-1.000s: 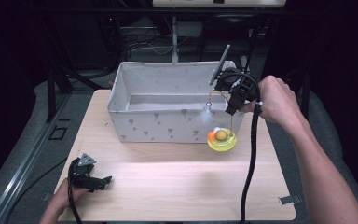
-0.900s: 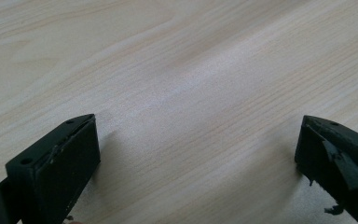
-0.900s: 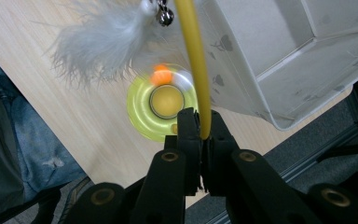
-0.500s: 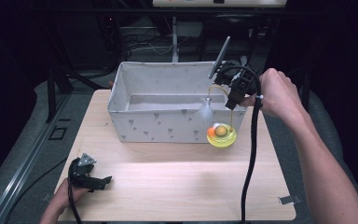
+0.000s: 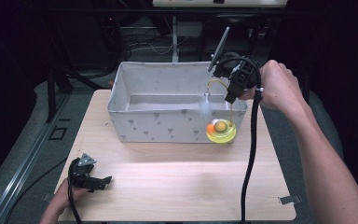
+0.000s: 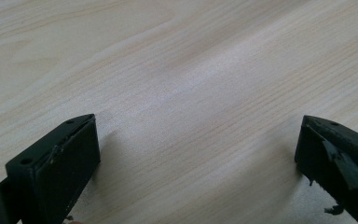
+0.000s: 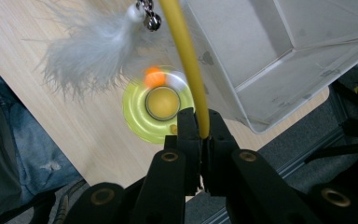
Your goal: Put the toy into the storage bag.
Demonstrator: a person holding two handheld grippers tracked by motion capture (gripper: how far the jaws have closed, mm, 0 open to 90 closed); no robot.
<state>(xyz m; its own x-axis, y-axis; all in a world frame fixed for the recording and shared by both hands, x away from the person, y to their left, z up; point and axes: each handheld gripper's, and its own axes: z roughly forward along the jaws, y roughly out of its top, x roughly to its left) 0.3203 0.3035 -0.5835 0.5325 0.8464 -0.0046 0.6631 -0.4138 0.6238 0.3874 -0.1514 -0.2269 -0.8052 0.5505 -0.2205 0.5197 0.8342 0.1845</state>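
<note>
Two grippers are in use at the pale wooden table (image 5: 177,186). Right gripper (image 7: 199,125): jaws pressed together on the thin yellow curved wand (image 7: 186,60) of a cat toy, held above the table's far right part. From the wand's upper end hang a small metal bell (image 7: 151,18) and a white feather tuft (image 7: 91,51). The toy's yellow-green round plastic base (image 5: 221,133), carrying a yellow ball (image 5: 221,125) at its centre and an orange ball (image 5: 210,127) at its side, hangs at the wand's lower end in front of the bin's right front corner; whether it touches the table cannot be told.

Obstructions: a white fabric bin with a small grey print (image 5: 154,126) stands just beside the toy, its front wall and right corner close against the base. The right gripper's black cable (image 5: 251,154) hangs across the table's right side.

Left gripper (image 5: 89,176): resting at the near left corner of the table, jaws wide apart with nothing between them, bare wood in front.

Open room: the near half of the table between the two grippers is free; the right edge lies near the toy, with grey floor beyond.
</note>
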